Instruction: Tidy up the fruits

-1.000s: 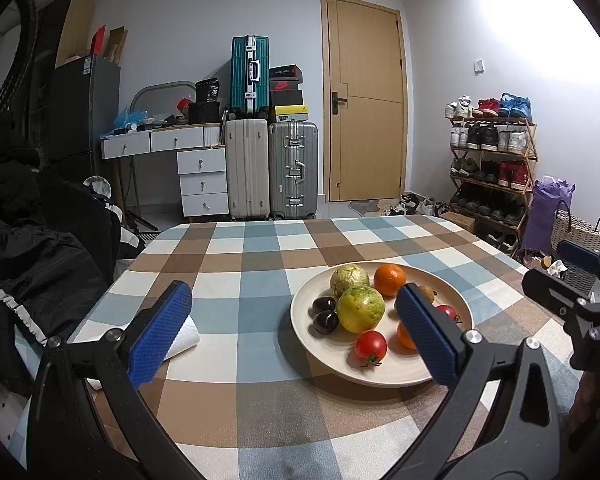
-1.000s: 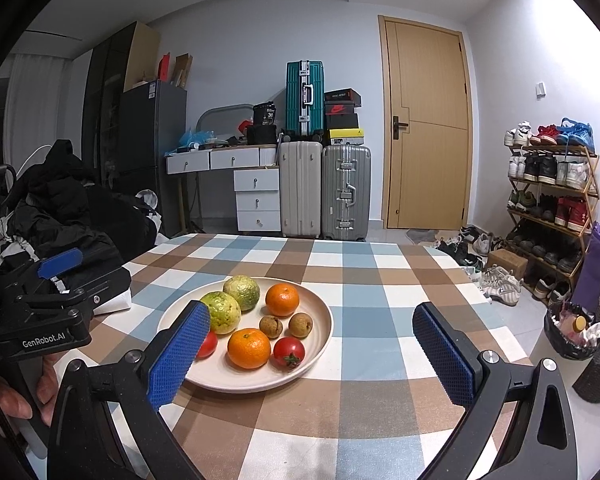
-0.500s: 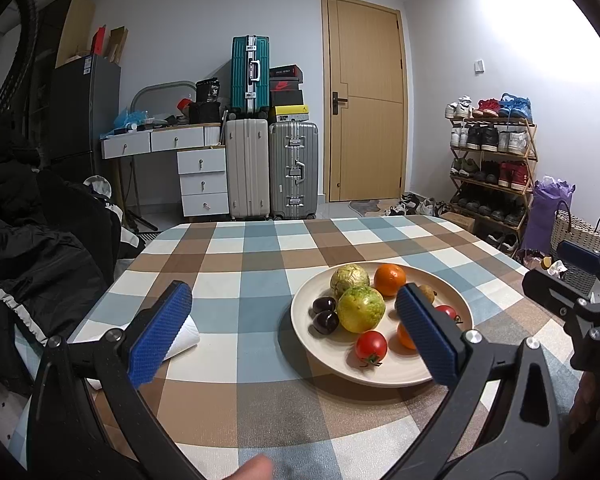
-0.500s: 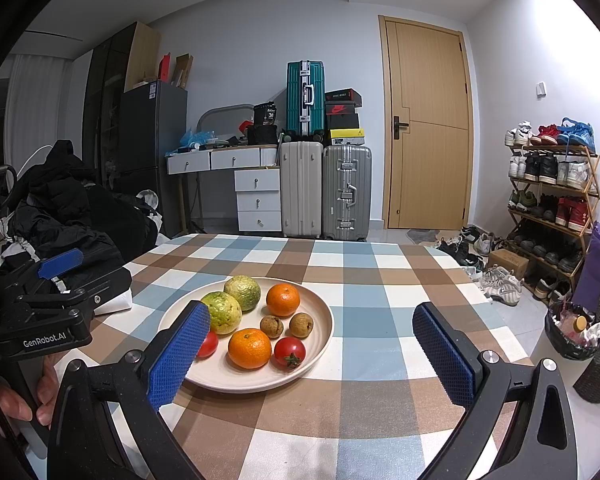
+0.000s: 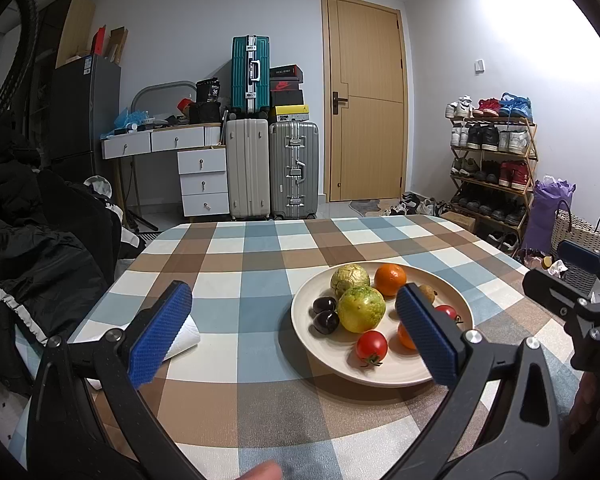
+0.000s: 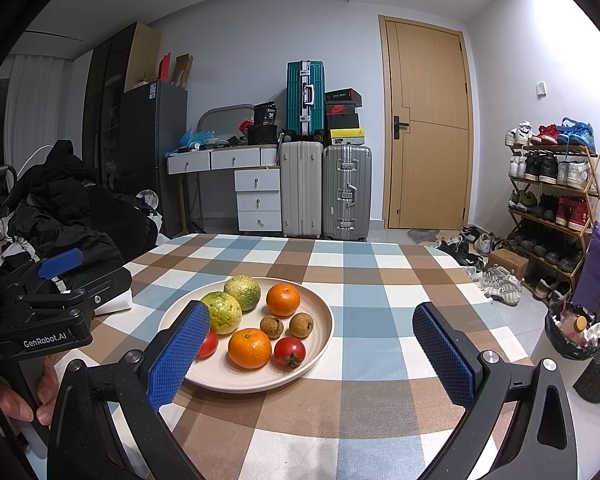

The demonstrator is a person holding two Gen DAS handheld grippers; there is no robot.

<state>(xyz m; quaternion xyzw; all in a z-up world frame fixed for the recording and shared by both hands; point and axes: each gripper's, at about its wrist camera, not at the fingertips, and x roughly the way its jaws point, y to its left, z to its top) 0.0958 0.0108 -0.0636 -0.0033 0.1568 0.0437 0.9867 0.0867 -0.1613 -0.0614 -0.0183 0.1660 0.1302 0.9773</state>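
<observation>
A cream plate (image 5: 388, 376) (image 6: 320, 344) sits on the checked table and holds two green citrus fruits (image 5: 361, 309) (image 6: 242, 293), two oranges (image 6: 249, 348) (image 5: 390, 279), red tomatoes (image 5: 371, 345) (image 6: 289, 352), two dark plums (image 5: 326, 321) and two small brown fruits (image 6: 271, 326). My left gripper (image 5: 294, 336) is open and empty, above the table to the plate's left front. My right gripper (image 6: 312, 354) is open and empty, in front of the plate's right half.
A white folded cloth (image 5: 182, 340) lies on the table's left side. The checked tablecloth (image 6: 380, 300) covers the table. Black coats (image 5: 40, 256) lie left of the table. Suitcases, drawers, a door and a shoe rack (image 6: 548, 200) stand beyond.
A fingertip has come into the bottom edge of the left wrist view. Both grippers and the fruits have stayed where they were.
</observation>
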